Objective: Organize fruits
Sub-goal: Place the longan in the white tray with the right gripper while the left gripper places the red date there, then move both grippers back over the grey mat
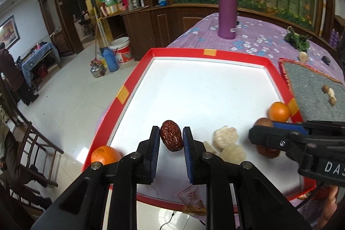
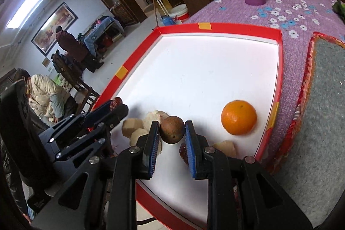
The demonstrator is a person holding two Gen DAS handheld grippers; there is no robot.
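My left gripper (image 1: pixel 171 137) is shut on a wrinkled red date (image 1: pixel 171 138), held over the white floor of the red-rimmed tray (image 1: pixel 207 52). My right gripper (image 2: pixel 172 130) is shut on a round brown fruit (image 2: pixel 172 129) above the tray's near part (image 2: pixel 237 26). An orange (image 2: pixel 239 117) rests on the tray to the right of it. Pale lumpy fruits (image 1: pixel 224 136) lie between the two grippers. A second orange (image 1: pixel 105 154) sits at the tray's left rim. Another red date (image 2: pixel 183 152) lies partly hidden behind the right finger.
A purple flask (image 1: pixel 226 7) stands on the purple flowered tablecloth (image 1: pixel 258 36) behind the tray. A grey felt mat (image 1: pixel 312 83) with small nuts lies right of the tray. People and chairs are off to the left, beyond the table edge.
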